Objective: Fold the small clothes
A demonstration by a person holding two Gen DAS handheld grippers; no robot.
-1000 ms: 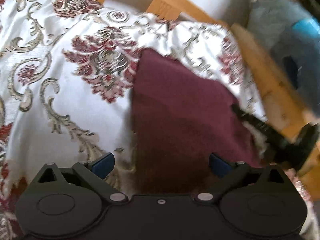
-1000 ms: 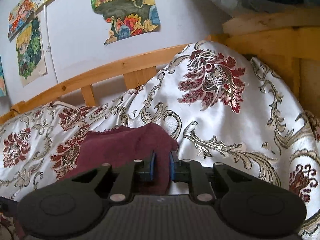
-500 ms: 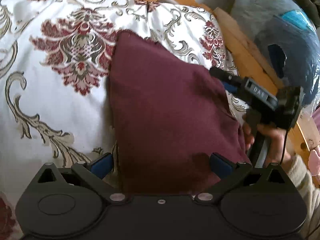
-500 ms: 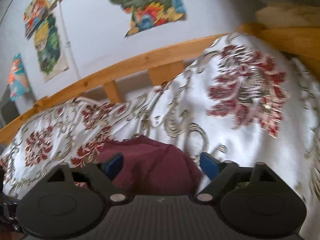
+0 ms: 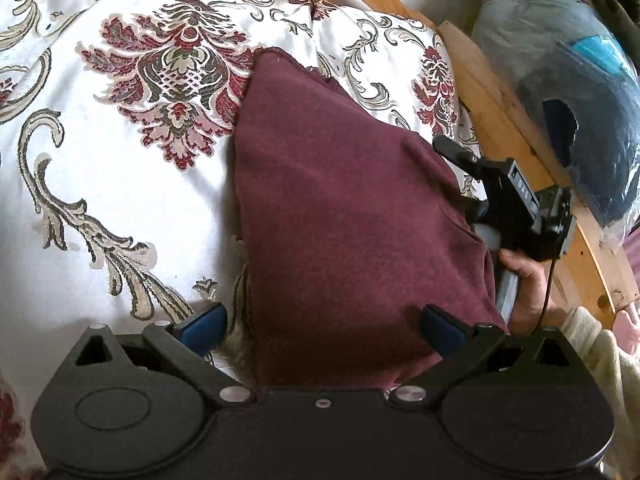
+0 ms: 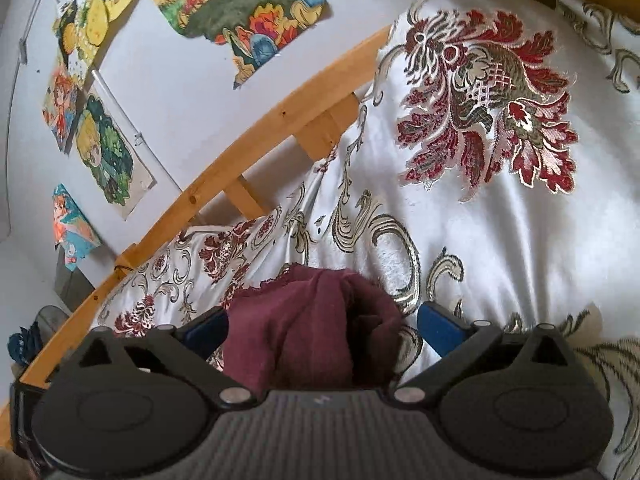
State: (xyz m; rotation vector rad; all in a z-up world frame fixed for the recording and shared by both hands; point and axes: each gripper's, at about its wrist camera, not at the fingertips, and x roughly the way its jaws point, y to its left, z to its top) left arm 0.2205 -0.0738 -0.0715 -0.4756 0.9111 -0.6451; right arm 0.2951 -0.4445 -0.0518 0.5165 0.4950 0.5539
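Note:
A dark maroon cloth lies folded on the floral bedspread, narrowing toward the far end. My left gripper hovers open over its near edge, fingers wide on either side and not pressing it. In the right wrist view a bunched corner of the cloth sits between the blue pads of my right gripper. Its jaws are opening and the pads stand clear of the fabric. A person's hand holds that gripper at the cloth's right edge.
A wooden bed rail runs along the right side, with a dark blue plastic-wrapped bundle beyond it. The rail also borders the bedspread on the wall side, below cartoon posters.
My right gripper went from shut on the cloth's corner to wide open, letting it go, and rolled and pulled back. The left view has tilted down toward the cloth.

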